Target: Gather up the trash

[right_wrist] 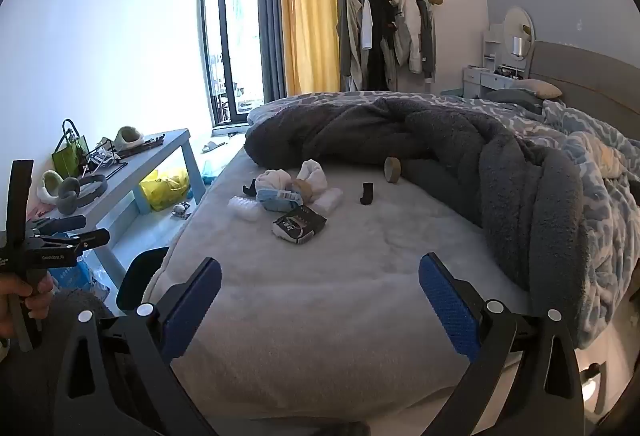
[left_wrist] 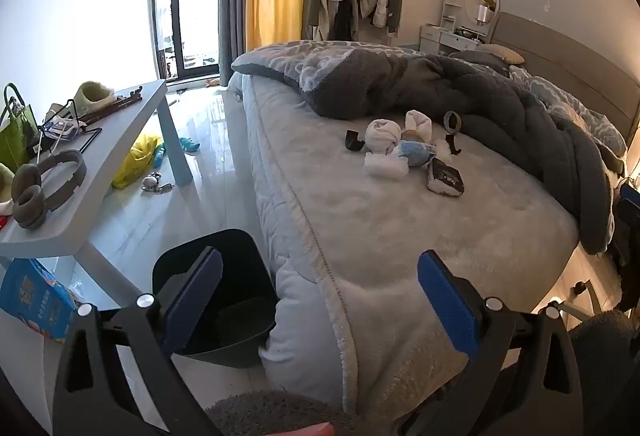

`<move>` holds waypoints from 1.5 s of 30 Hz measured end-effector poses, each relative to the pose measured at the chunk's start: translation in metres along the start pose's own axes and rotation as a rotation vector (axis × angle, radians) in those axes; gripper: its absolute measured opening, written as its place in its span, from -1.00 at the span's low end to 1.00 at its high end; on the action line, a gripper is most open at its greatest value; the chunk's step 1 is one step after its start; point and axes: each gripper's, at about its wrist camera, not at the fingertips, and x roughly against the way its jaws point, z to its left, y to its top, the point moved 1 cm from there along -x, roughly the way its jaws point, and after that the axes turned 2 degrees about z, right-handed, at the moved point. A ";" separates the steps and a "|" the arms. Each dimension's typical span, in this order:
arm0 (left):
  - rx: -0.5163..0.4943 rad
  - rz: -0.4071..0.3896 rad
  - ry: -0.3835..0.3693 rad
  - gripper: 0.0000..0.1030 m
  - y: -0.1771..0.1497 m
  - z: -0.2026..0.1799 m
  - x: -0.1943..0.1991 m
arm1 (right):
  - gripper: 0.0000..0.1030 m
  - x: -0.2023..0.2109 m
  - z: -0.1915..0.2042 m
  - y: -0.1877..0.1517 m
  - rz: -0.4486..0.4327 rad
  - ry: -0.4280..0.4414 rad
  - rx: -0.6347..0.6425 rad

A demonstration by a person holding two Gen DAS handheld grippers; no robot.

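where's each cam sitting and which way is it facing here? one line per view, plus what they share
Left wrist: on the left gripper, angled down over the bed's near corner; sees the black bin beside the bed, the grey table, the trash pile; own open fingers show.
Right wrist: on the right gripper, further over the mattress, facing the pile and duvet; own open fingers plus the hand holding the left gripper.
Shared: bed, pile, table, bin, window.

one dark bin (left_wrist: pixel 224 300), one tape roll (right_wrist: pixel 392 169), two black hooks (right_wrist: pixel 366 194), one dark packet (right_wrist: pixel 299 224), one headphone set (left_wrist: pixel 44 188)
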 end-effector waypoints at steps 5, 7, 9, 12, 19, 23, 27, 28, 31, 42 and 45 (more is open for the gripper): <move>-0.005 -0.002 0.003 0.94 0.000 0.000 0.001 | 0.94 0.001 -0.001 0.000 0.001 0.003 -0.002; -0.006 -0.002 0.005 0.94 0.000 0.001 0.002 | 0.94 0.001 0.000 0.000 0.004 0.001 0.001; -0.005 -0.002 0.007 0.94 0.000 -0.001 0.001 | 0.94 0.001 0.000 0.001 0.005 0.001 0.002; -0.007 -0.003 0.008 0.94 0.000 -0.002 0.002 | 0.94 0.002 -0.002 0.001 -0.001 0.006 -0.010; -0.007 -0.002 0.008 0.94 0.000 -0.001 0.000 | 0.94 0.002 -0.002 0.001 -0.002 0.007 -0.010; -0.006 -0.001 0.008 0.94 0.000 -0.001 0.000 | 0.94 0.002 -0.001 0.001 -0.002 0.007 -0.011; -0.007 -0.001 0.009 0.94 0.000 -0.001 0.000 | 0.94 0.001 0.000 0.001 -0.001 0.006 -0.009; -0.007 -0.001 0.009 0.94 0.000 -0.001 0.000 | 0.94 0.001 -0.001 0.001 -0.002 0.007 -0.011; -0.008 -0.001 0.009 0.94 0.000 -0.001 0.000 | 0.94 0.001 -0.001 0.001 -0.003 0.008 -0.014; -0.008 -0.002 0.009 0.94 0.000 -0.001 0.000 | 0.94 0.001 -0.001 0.001 -0.003 0.009 -0.016; -0.008 -0.002 0.009 0.94 0.000 -0.002 0.000 | 0.94 0.001 -0.001 0.001 -0.003 0.009 -0.016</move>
